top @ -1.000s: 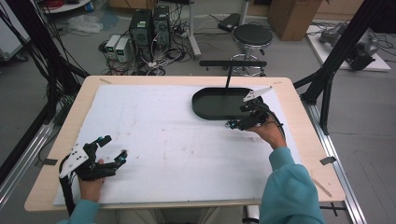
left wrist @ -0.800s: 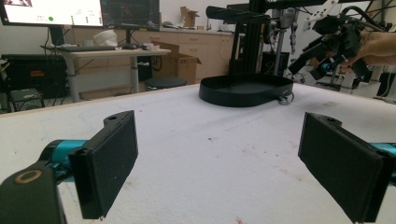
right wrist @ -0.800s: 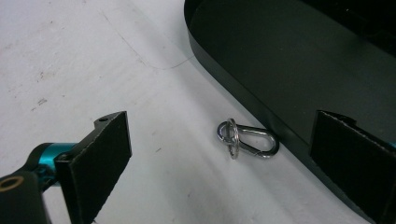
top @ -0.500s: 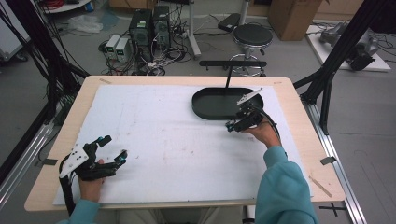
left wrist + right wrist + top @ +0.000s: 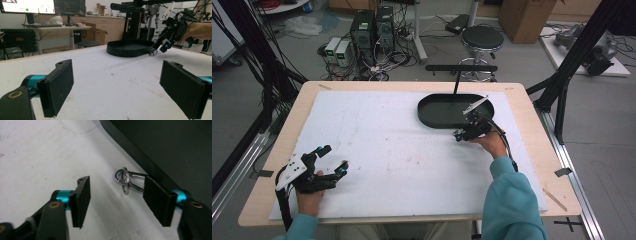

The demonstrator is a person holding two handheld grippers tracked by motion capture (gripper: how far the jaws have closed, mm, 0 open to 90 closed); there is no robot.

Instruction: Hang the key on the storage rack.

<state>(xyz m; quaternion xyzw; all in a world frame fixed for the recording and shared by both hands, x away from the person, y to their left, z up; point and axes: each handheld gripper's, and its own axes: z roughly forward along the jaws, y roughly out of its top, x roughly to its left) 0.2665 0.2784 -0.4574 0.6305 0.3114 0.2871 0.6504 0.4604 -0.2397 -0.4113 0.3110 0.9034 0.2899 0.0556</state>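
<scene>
The right gripper (image 5: pixel 116 200) points down at the white foam table cover (image 5: pixel 377 145), just beside the near rim of the shallow black oval tray (image 5: pixel 437 107). Its jaws have just been closing and stand half apart, pressing on nothing. Between them, close against the right-hand pad, lies a small silver metal clip with a key ring (image 5: pixel 125 181) on the white cover; the ring end juts toward the gap, while the clip's other end is hidden behind that pad, so whether pad and clip touch is hard to say. In the left gripper view the clip (image 5: pixel 152 52) is a tiny glint at the tray's foot. The left gripper (image 5: pixel 328 159) rests at the table's near left, jaws spread wide and empty.
</scene>
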